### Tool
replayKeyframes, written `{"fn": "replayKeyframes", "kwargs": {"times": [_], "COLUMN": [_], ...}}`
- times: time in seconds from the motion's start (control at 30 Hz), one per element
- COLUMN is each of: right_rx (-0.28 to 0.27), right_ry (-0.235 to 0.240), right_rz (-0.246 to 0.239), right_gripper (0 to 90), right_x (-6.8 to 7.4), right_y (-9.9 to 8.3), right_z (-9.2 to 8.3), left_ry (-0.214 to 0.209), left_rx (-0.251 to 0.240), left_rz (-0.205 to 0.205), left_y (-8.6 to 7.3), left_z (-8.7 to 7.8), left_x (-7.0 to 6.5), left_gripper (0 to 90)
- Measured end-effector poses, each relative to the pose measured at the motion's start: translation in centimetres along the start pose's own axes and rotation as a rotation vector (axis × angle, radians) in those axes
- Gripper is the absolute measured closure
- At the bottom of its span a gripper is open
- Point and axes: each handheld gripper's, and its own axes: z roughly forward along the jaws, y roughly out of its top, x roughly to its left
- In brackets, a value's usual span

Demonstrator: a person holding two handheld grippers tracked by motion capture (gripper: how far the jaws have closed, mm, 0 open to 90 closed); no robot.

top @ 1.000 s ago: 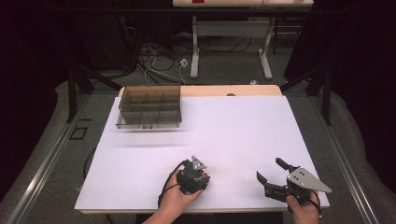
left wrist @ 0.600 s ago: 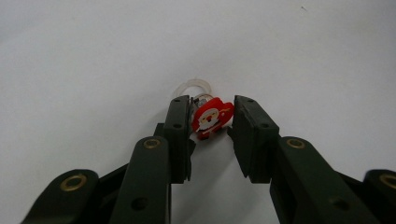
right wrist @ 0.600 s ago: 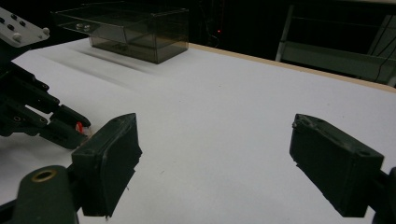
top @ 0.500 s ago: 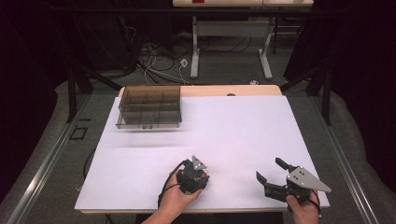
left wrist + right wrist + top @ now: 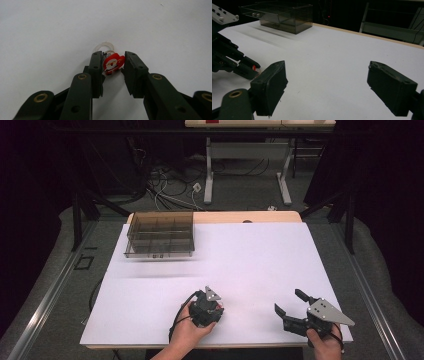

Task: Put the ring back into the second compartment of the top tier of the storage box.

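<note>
While pinching a small Santa ring [image 5: 113,63] low against the white table [image 5: 250,265], left gripper [image 5: 113,65] with jaws closed on both sides of the red figure, clear band poking out behind. Right gripper [image 5: 290,310] idle near the table's front right corner, jaws wide apart and holding nothing. Smoky compartment box [image 5: 160,234] far off at the back left. Grasp apparently made; lifting and carrying to the box likely left.

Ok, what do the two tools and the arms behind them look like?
Both are black, two-jawed, with blocky flat pads and brass-coloured pivot pins. The left tool trails a black cable; the right tool carries a grey three-cornered plate dotted with screws. Forearms are bare, no sleeves showing.
</note>
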Motion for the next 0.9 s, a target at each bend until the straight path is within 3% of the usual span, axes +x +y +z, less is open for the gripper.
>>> {"fn": "replayKeyframes", "kwargs": {"times": [0.57,0.9], "right_rx": [0.004,0.002], "right_ry": [-0.001,0.001], "right_rz": [0.002,0.005], "right_gripper": [14.9,14.9], "right_x": [-0.06,-0.08], "right_y": [-0.02,0.0], "right_z": [-0.01,0.0], "left_ry": [-0.012,-0.01], "left_rx": [-0.005,-0.037], "left_rz": [-0.015,-0.027], "left_y": [0.02,0.02], "left_z": [-0.21,-0.93], "left_x": [0.3,0.63], "left_gripper": [69.2,69.2]}}
